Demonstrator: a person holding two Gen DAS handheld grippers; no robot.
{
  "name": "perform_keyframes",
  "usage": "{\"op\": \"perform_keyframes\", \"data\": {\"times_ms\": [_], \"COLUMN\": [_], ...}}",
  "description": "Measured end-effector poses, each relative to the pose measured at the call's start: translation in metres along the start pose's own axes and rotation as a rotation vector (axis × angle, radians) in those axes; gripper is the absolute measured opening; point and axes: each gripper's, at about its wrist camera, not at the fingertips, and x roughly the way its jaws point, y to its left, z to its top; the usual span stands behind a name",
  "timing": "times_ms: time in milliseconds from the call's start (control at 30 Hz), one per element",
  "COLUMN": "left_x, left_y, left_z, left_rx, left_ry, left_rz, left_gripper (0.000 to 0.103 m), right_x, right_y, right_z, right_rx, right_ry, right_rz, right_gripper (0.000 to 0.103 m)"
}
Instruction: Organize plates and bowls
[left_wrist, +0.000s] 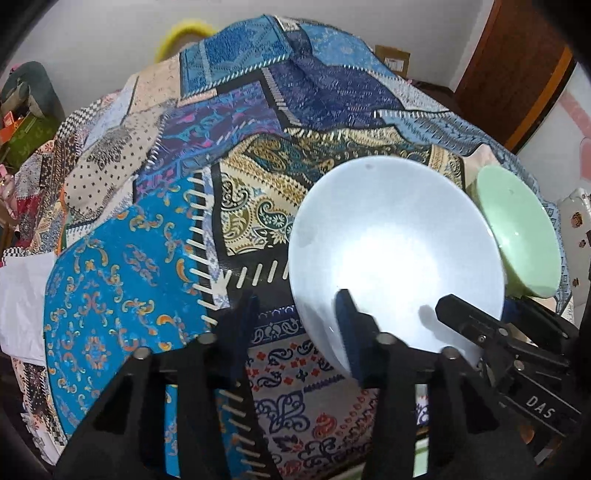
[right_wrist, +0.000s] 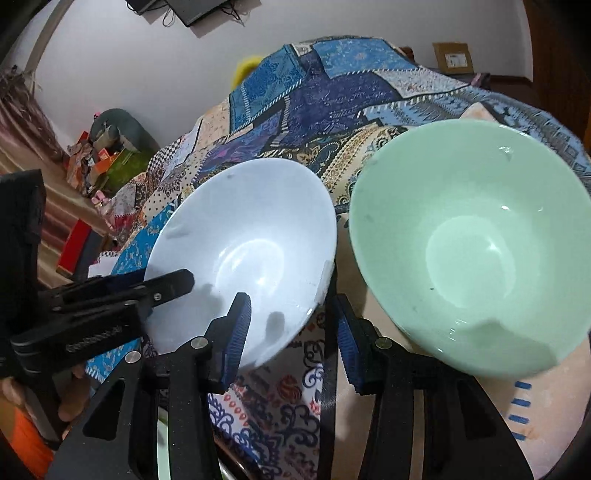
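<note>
A pale blue bowl (left_wrist: 395, 254) rests tilted on the patchwork cloth; it also shows in the right wrist view (right_wrist: 243, 251). A light green bowl (right_wrist: 469, 240) stands just right of it, seen edge-on in the left wrist view (left_wrist: 517, 229). My left gripper (left_wrist: 295, 317) is open, its right finger inside the blue bowl and its left finger outside the near rim. My right gripper (right_wrist: 291, 328) is open and straddles the blue bowl's right rim, its left finger inside the bowl. Neither gripper clamps the bowl.
The patchwork tablecloth (left_wrist: 147, 229) covers the whole table and falls away at the far edge. A cardboard box (right_wrist: 452, 57) stands behind the table. Clutter and a green chair (right_wrist: 118, 129) lie on the floor at the left.
</note>
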Motion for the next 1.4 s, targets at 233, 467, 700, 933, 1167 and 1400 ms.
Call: {"op": "perform_keyframes", "data": {"times_ms": [233, 467, 700, 933, 1167, 1400], "left_x": [0.006, -0.012, -0.049, -0.086, -0.130, -0.172], "left_y": [-0.006, -0.018, -0.021, -0.018, -0.022, -0.024], "left_z": [0.000, -0.008, -0.020, -0.034, -0.054, -0.079], "left_rx": [0.034, 0.086, 0.106, 0.070, 0.056, 0.042], "left_ry": [0.027, -0.013, -0.084, -0.122, -0.167, -0.215], "left_rz": [-0.067, -0.010, 0.033, 0.006, -0.006, -0.006], "left_gripper": [0.017, 0.018, 0.018, 0.018, 0.018, 0.018], "right_x": [-0.001, 0.000, -0.015, -0.042, -0.074, -0.101], "right_y": [0.005, 0.012, 0.025, 0.043, 0.059, 0.074], "right_z": [-0.001, -0.002, -0.002, -0.002, -0.008, -0.018], "right_rx": [-0.015, -0.051, -0.072, -0.109, -0.129, -0.152], "right_ry": [0.007, 0.016, -0.002, -0.046, -0.091, -0.129], "right_rz": [-0.010, -0.032, -0.012, -0.007, -0.002, 0.008], "right_gripper": [0.030, 0.027, 0.027, 0.027, 0.027, 0.027]}}
